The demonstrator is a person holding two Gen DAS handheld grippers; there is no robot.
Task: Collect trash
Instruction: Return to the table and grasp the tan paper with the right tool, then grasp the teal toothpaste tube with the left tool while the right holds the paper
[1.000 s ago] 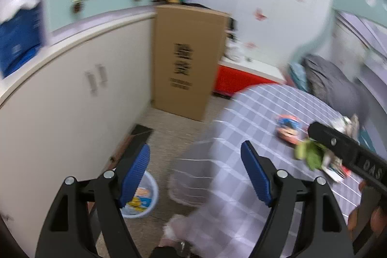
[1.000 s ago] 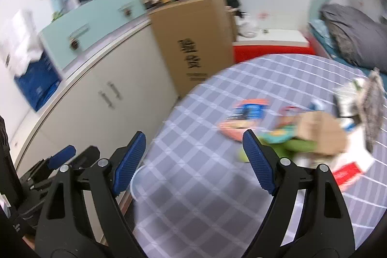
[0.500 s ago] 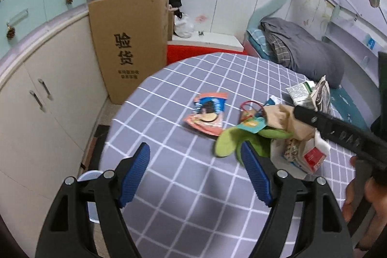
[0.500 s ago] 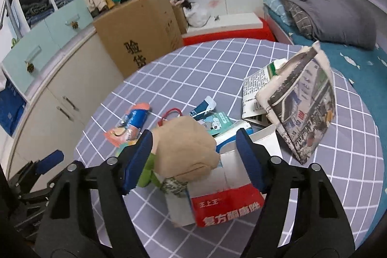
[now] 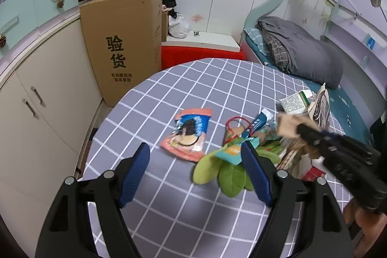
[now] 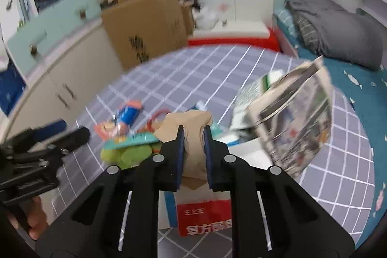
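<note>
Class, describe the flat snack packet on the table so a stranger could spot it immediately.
Start at the round table with the grey checked cloth. Left of the trash heap lies the flat salmon-pink and blue snack packet, alone on bare cloth. Unlike the green leaf-shaped item beside it, it is rectangular and glossy.

My left gripper [image 5: 194,172]: black plastic frame, triangular cut-outs, silver rivet at each joint, blue ribbed pads [image 5: 135,167]. My right gripper [image 6: 193,151]: same black frame, silver rivets, blue pads, thin white stripes along arms. Bare skin of my left hand [image 6: 36,221] at frame edge, blurred.
</note>
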